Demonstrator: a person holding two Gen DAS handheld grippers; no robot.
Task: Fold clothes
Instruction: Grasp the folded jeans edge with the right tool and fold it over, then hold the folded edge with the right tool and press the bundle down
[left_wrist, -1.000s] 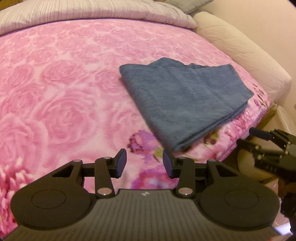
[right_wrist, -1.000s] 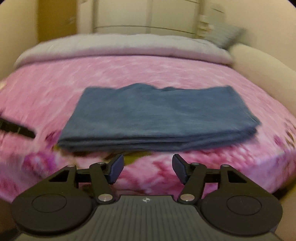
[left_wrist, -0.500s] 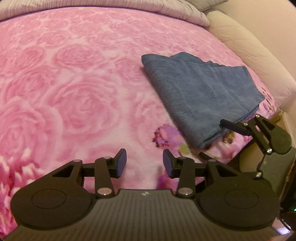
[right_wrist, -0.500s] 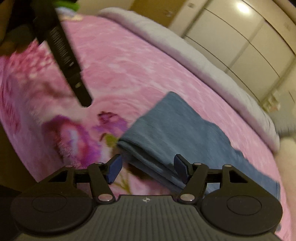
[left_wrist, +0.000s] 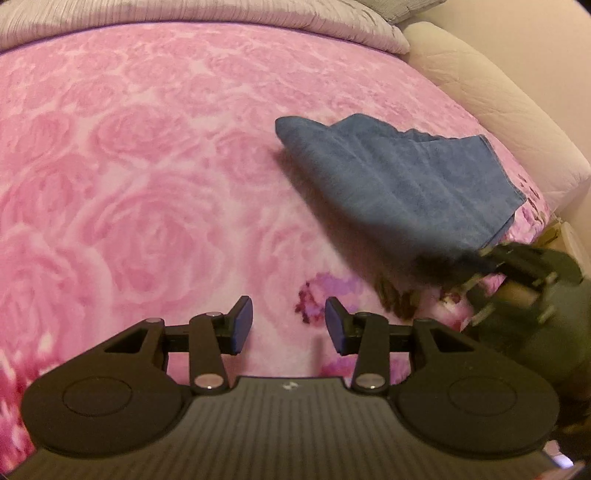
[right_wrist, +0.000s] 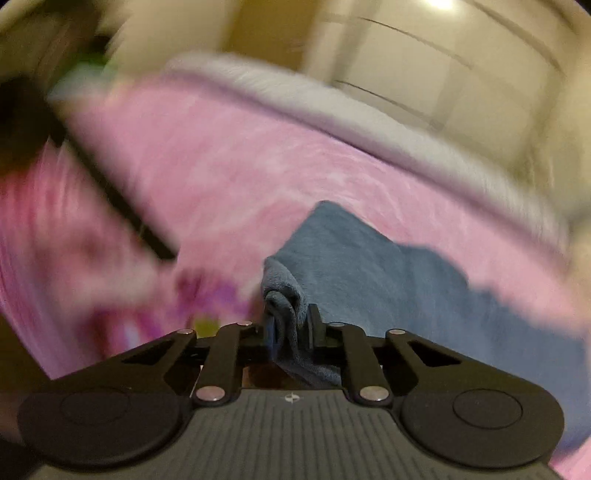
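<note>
Cloth, a folded blue towel (left_wrist: 399, 177), lies on the pink rose-patterned bed (left_wrist: 147, 166), toward its near right edge, its long axis running from the far left corner down to the near right. The right gripper (right_wrist: 290, 332) is closing on the towel's near corner, a bunched fold pinched between its pads. The left gripper (left_wrist: 289, 325) hangs over bare bedspread with a moderate gap and nothing between its fingers, well apart from the towel, which lies ahead and to its right. The right hand is plainly nearer. That view is motion-blurred, so the grip's depth is probably shallow, though I cannot be sure.
</note>
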